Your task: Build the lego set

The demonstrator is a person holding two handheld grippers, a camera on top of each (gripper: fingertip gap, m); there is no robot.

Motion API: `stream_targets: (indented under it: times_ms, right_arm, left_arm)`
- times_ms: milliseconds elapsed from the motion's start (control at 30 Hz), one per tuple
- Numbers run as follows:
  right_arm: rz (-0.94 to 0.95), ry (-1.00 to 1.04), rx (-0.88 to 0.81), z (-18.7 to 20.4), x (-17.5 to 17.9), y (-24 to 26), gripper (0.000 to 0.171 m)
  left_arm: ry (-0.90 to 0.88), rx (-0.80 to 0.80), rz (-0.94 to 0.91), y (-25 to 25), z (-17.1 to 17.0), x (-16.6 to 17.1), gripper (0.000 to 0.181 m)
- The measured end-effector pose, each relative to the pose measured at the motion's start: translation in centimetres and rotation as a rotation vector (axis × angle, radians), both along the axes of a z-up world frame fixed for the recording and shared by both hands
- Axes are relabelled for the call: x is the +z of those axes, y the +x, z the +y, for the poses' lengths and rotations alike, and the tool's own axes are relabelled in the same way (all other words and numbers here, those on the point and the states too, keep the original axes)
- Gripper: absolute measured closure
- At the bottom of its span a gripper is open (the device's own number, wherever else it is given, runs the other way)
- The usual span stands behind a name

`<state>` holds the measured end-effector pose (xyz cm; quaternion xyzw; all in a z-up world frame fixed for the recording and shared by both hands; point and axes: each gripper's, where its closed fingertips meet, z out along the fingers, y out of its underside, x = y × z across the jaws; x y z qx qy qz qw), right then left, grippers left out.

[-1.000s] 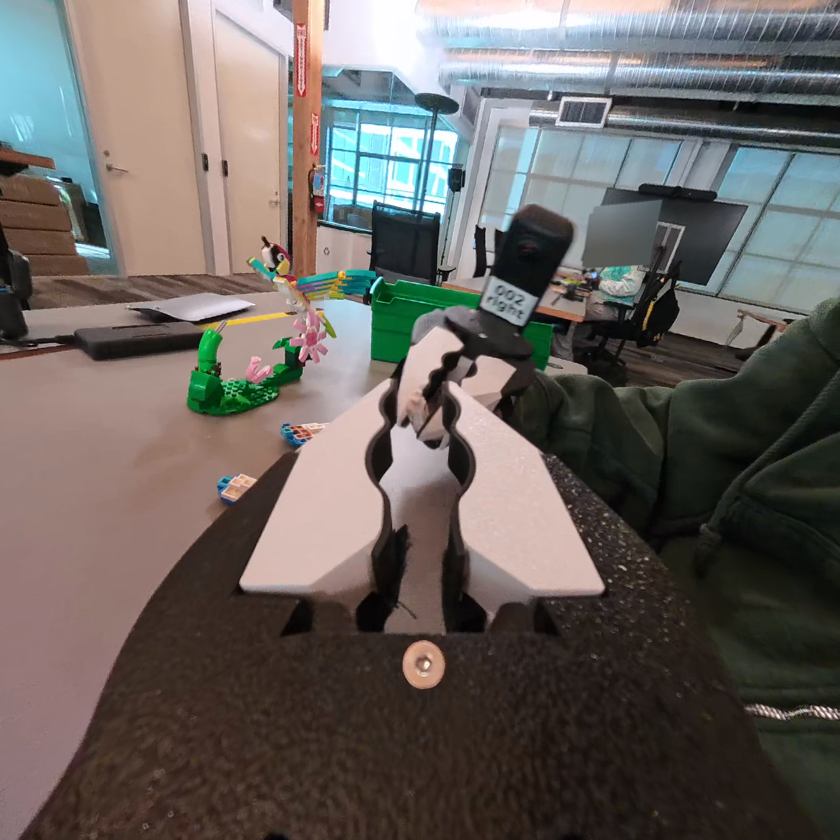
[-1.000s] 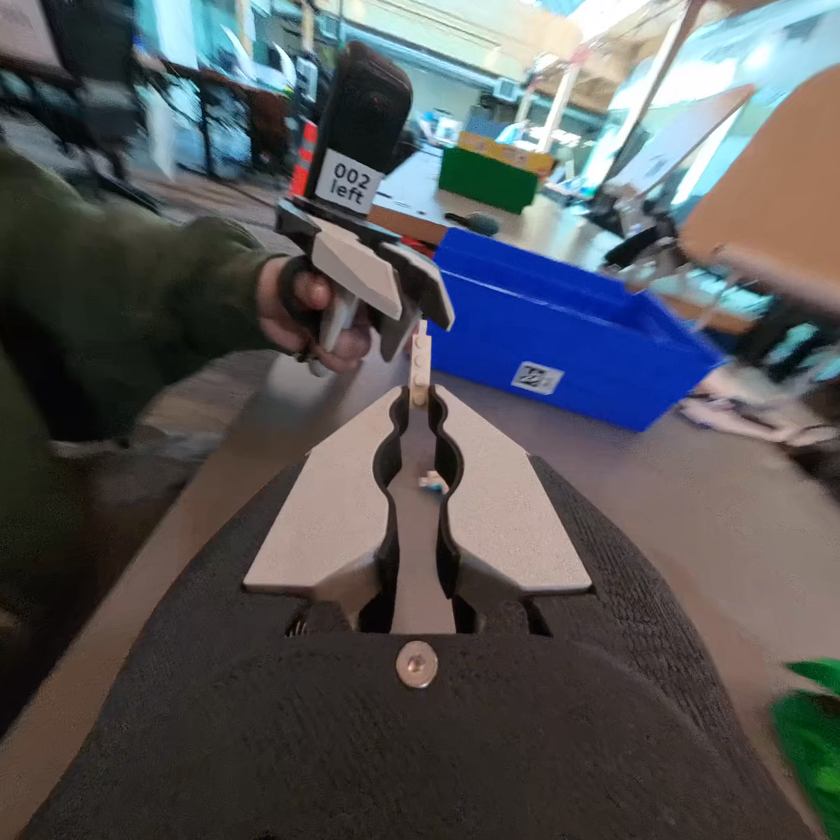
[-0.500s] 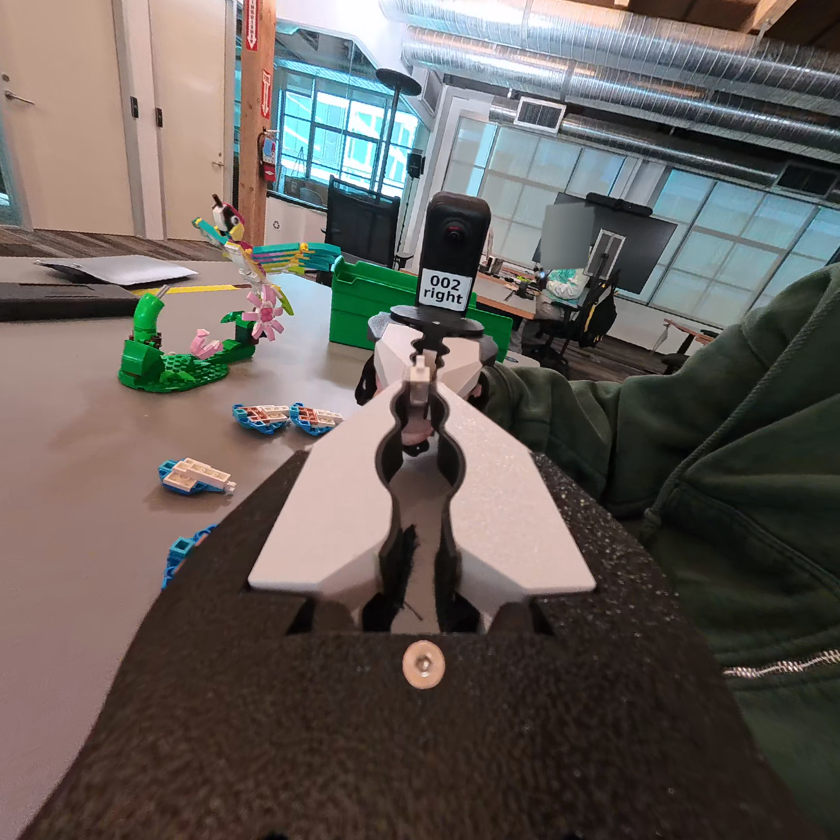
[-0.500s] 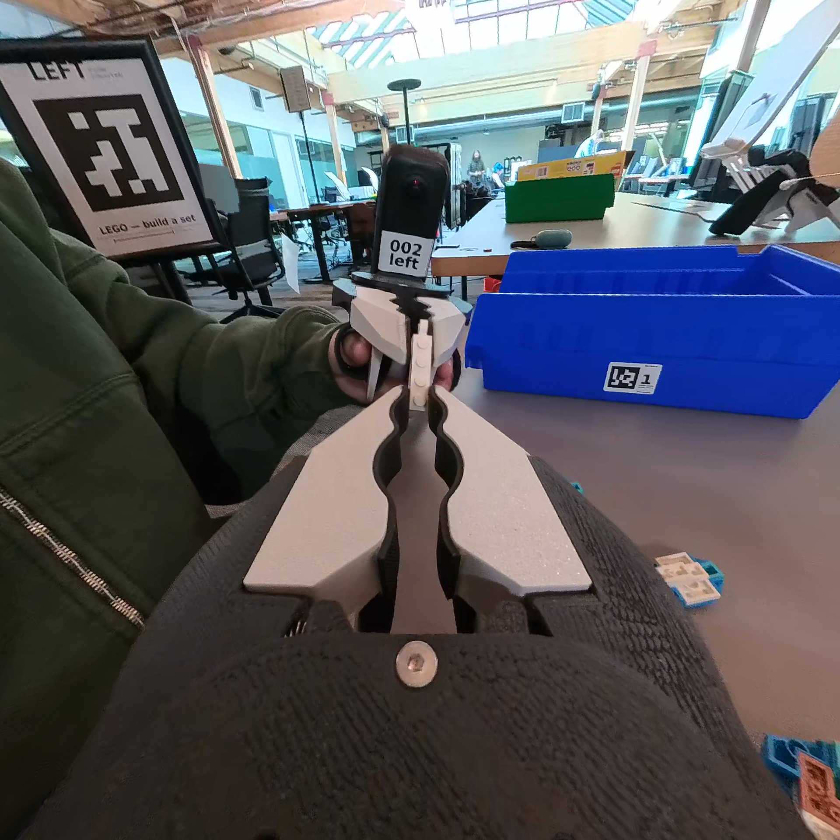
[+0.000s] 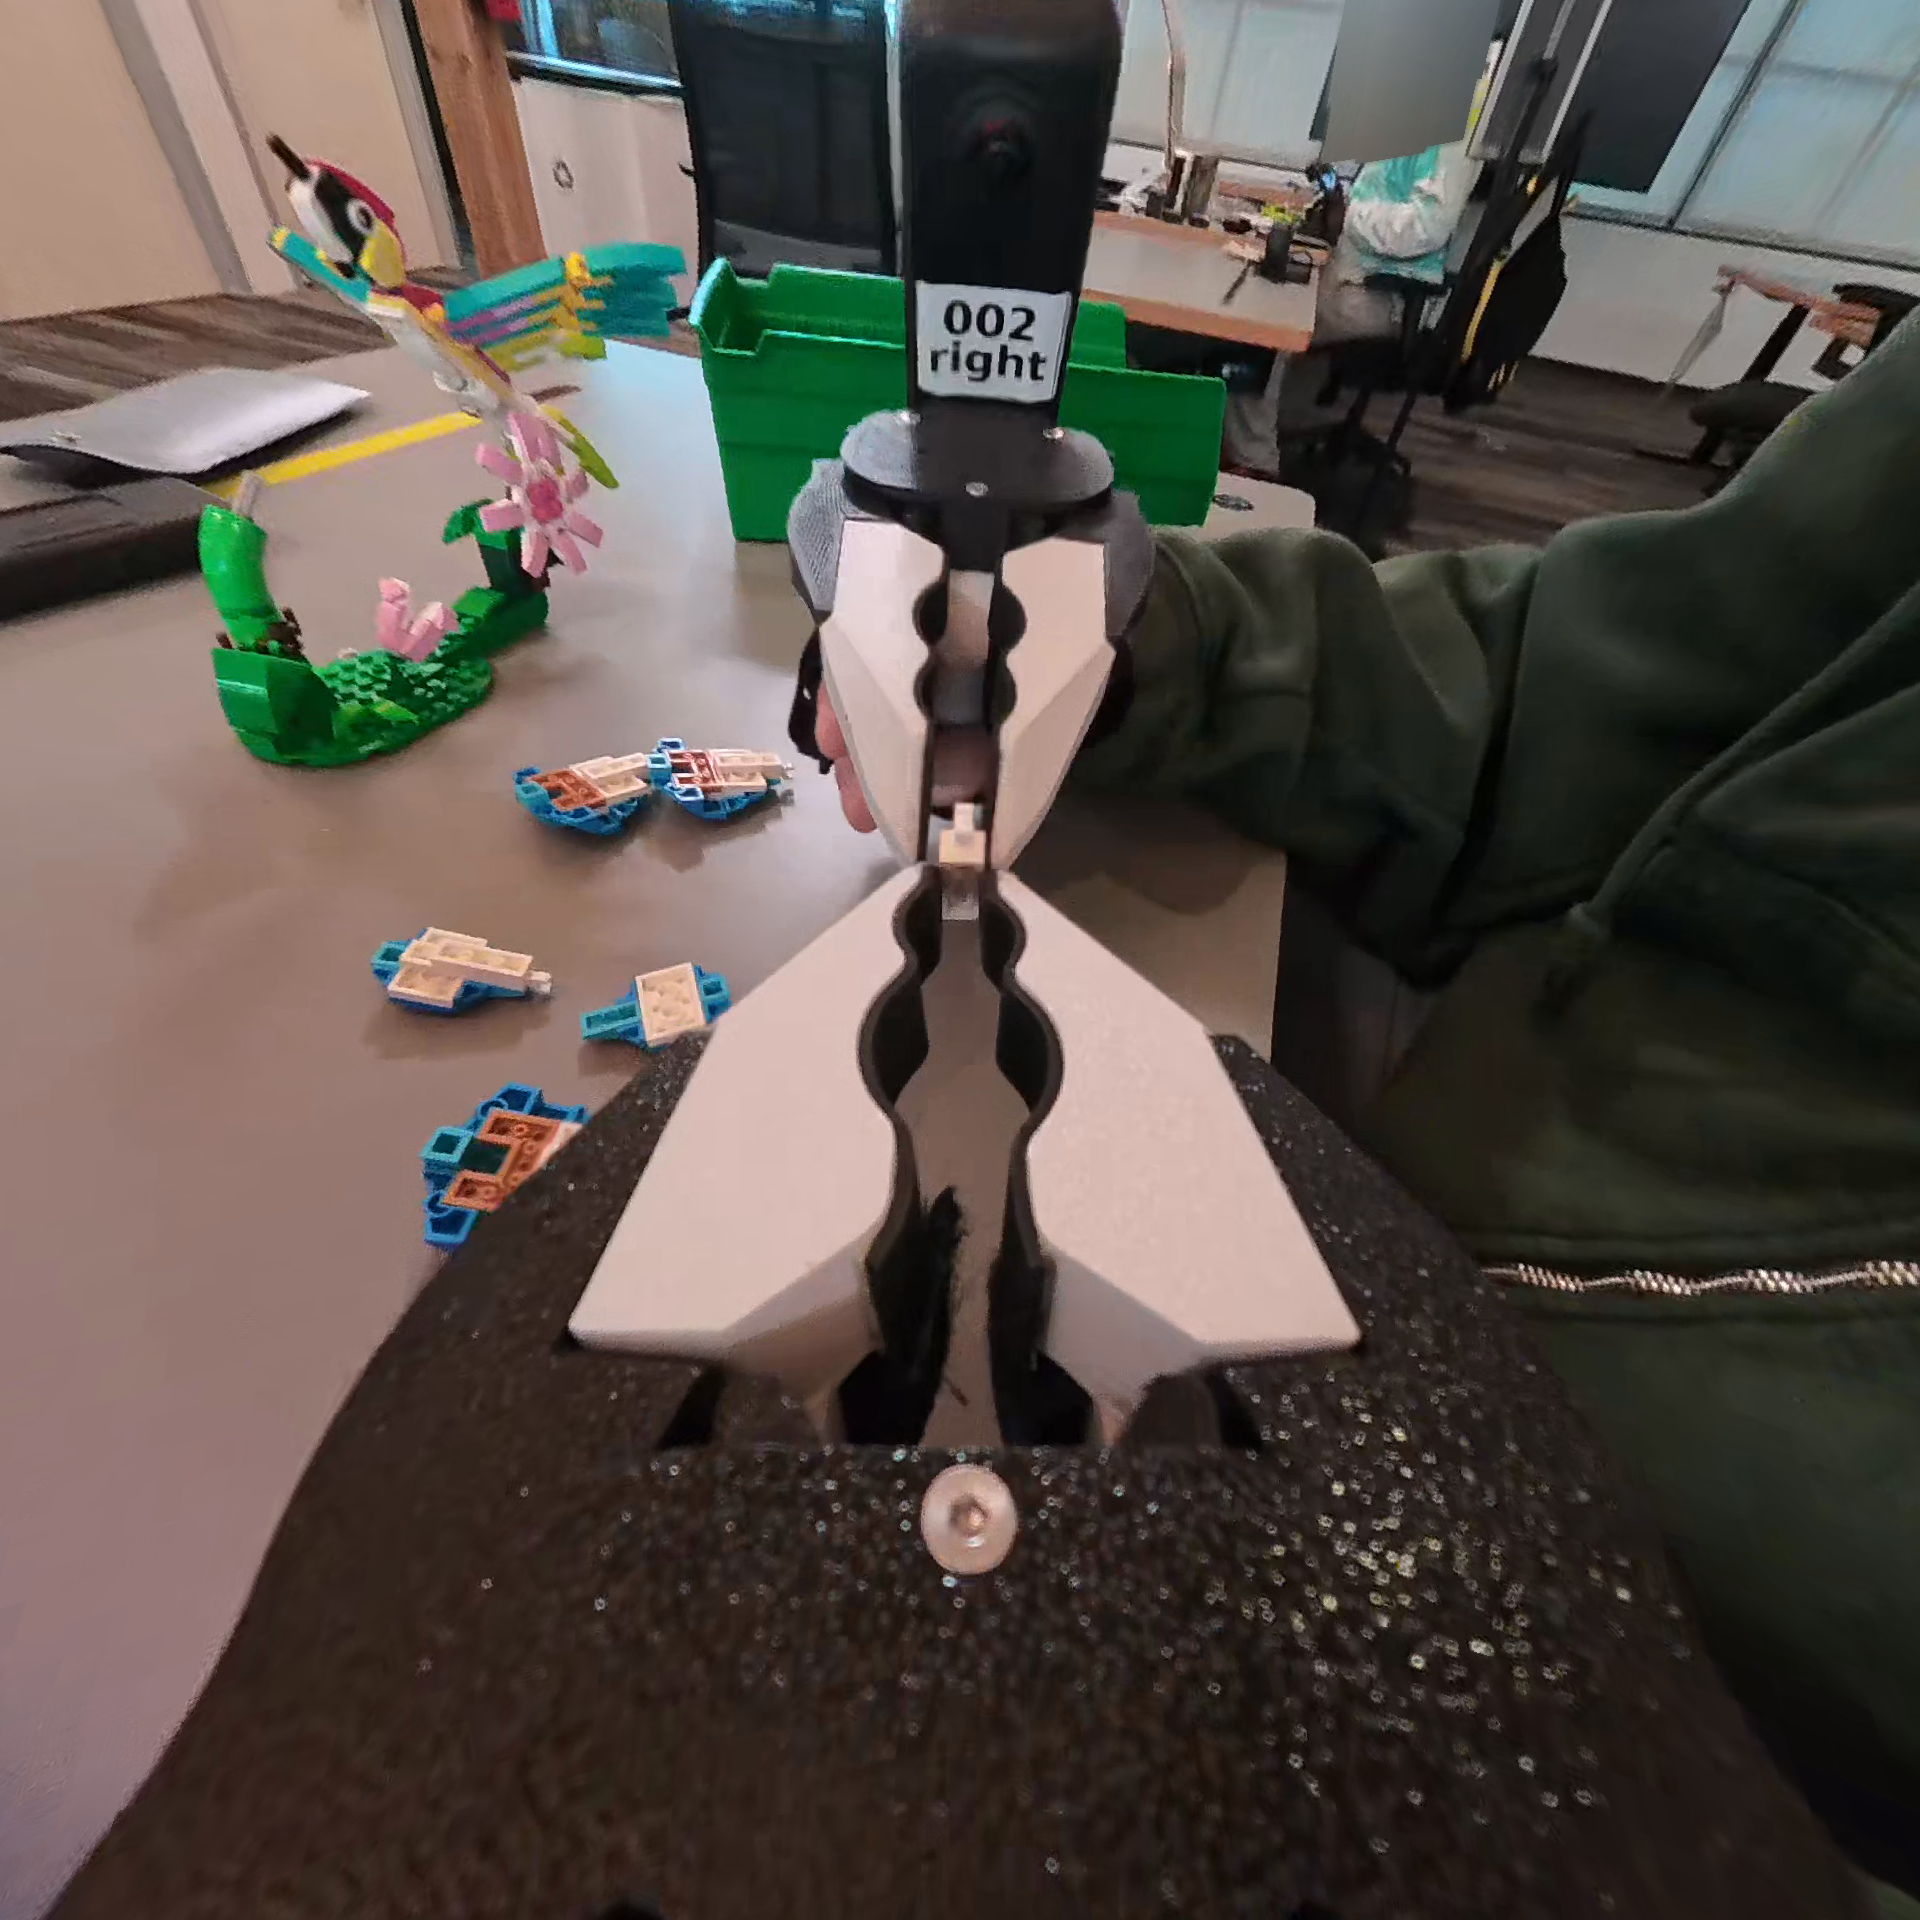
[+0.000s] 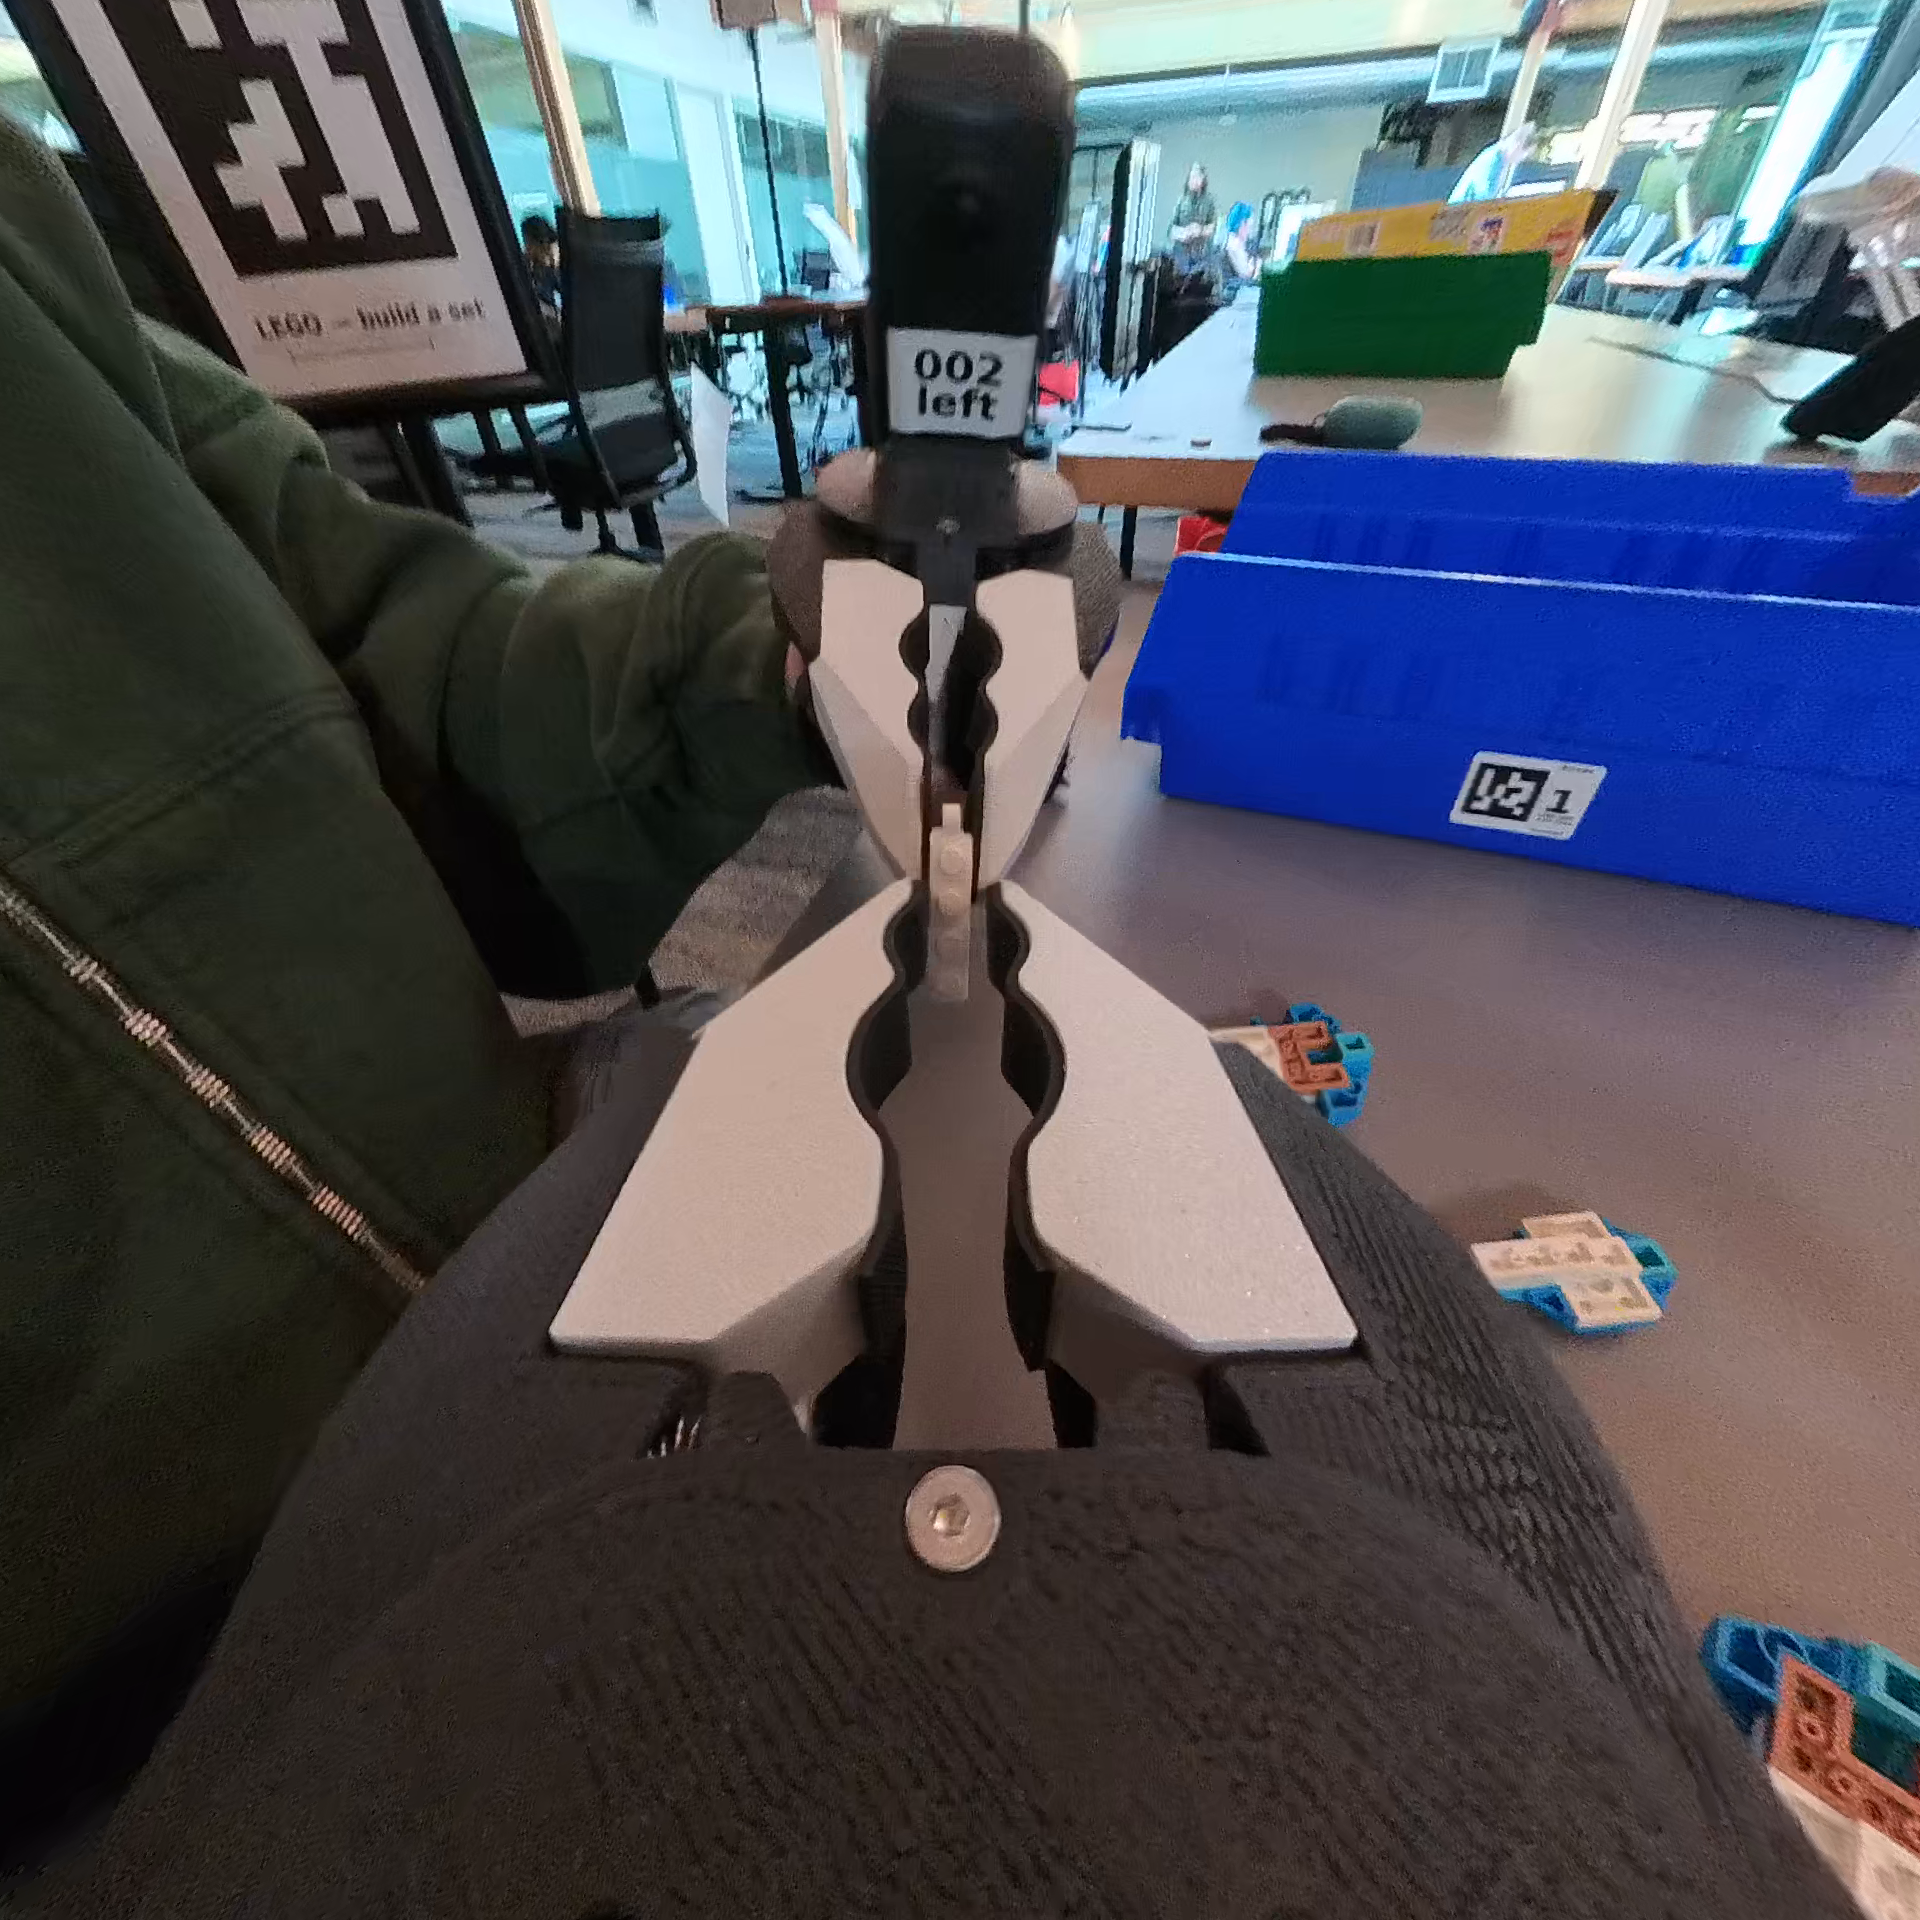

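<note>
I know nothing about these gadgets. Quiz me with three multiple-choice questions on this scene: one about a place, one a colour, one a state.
1. Where does the blue plastic bin stand?
A. on the grey table
B. on the floor
C. on a chair

2. What colour is the person's jacket sleeve?
A. red
B. dark green
C. yellow

3. How are the left gripper and right gripper set?
A. wide open and far apart
B. lying on the table
C. tip to tip, both closed on a white studded brick strip

Answers:
1. A, its base rests on the tabletop.
2. B, both views show dark green fabric.
3. C, the strip bridges both pairs of narrowed fingertips.
</note>
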<state>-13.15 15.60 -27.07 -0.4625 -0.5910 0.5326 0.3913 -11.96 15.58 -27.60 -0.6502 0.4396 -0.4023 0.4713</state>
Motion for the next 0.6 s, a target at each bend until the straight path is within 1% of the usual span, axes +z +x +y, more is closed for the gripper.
stream_targets:
  times_ms: [67, 300, 500, 533, 567, 600]
  right_arm:
    - [-0.019, 0.01, 0.016, -0.3, -0.3, 0.1, 0.165]
    - [-0.038, 0.012, 0.024, -0.4, -0.6, 0.1, 0.166]
    - [-0.047, 0.081, 0.031, -0.4, -0.7, 0.3, 0.167]
    - [-0.056, 0.098, 0.016, -0.1, -0.8, 0.5, 0.171]
    - [-0.035, 0.1, -0.029, 1.0, -0.3, 1.1, 0.171]
    - [0.007, 0.07, -0.059, 1.9, 0.7, 2.0, 0.171]
  left_arm:
    - [-0.009, -0.011, 0.009, 0.0, -0.1, -0.2, 0.178]
    - [-0.022, -0.022, 0.015, 0.0, -0.3, -0.4, 0.178]
    - [0.019, -0.016, 0.077, -0.2, -0.4, -0.5, 0.178]
    - [0.023, 0.001, 0.111, -0.8, -0.2, -1.0, 0.178]
    - [0.027, 0.033, 0.139, -2.0, 0.1, -1.3, 0.178]
    - [0.018, 0.059, 0.104, -3.0, 0.4, -0.8, 0.178]
